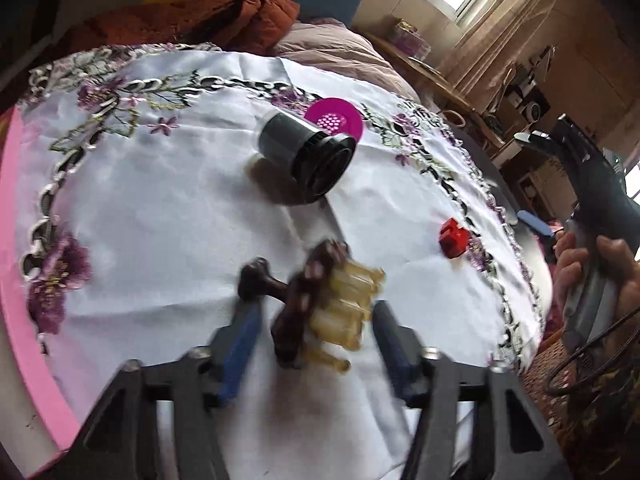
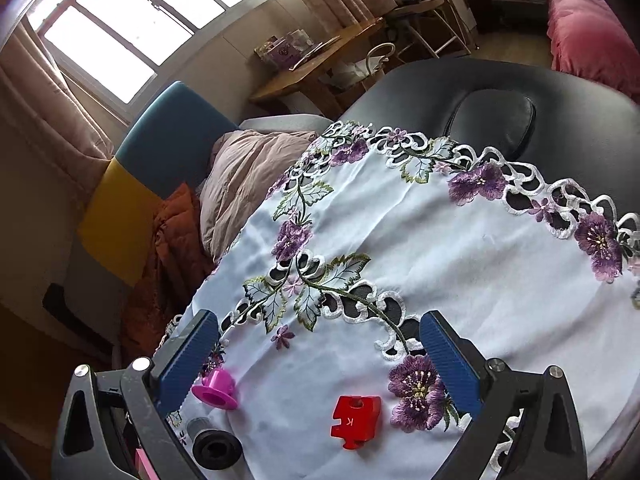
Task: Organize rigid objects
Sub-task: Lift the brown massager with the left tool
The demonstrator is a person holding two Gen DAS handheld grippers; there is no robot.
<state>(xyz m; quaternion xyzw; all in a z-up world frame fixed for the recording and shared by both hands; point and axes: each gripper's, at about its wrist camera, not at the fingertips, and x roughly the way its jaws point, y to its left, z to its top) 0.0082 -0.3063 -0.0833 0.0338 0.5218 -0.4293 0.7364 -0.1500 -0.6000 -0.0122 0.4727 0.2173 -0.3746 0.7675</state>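
In the left wrist view my left gripper (image 1: pixel 316 320) is open around a dark brown massager with yellowish nubs (image 1: pixel 320 308); its fingers do not clearly touch it. A grey and black cylinder (image 1: pixel 308 160) lies on its side farther off, with a magenta disc piece (image 1: pixel 336 118) behind it and a red block (image 1: pixel 454 238) to the right. In the right wrist view my right gripper (image 2: pixel 320 356) is open and empty above the cloth. The red block (image 2: pixel 356 420), the magenta piece (image 2: pixel 216 390) and the cylinder (image 2: pixel 214 446) lie close below it.
A white tablecloth with purple embroidered flowers (image 2: pixel 460 264) covers a dark round table (image 2: pixel 460 92). A pink rim (image 1: pixel 12 200) runs along the left. Bedding and a blue and yellow chair (image 2: pixel 160 148) stand beyond the table. The right hand holding its gripper (image 1: pixel 592 264) shows at the right.
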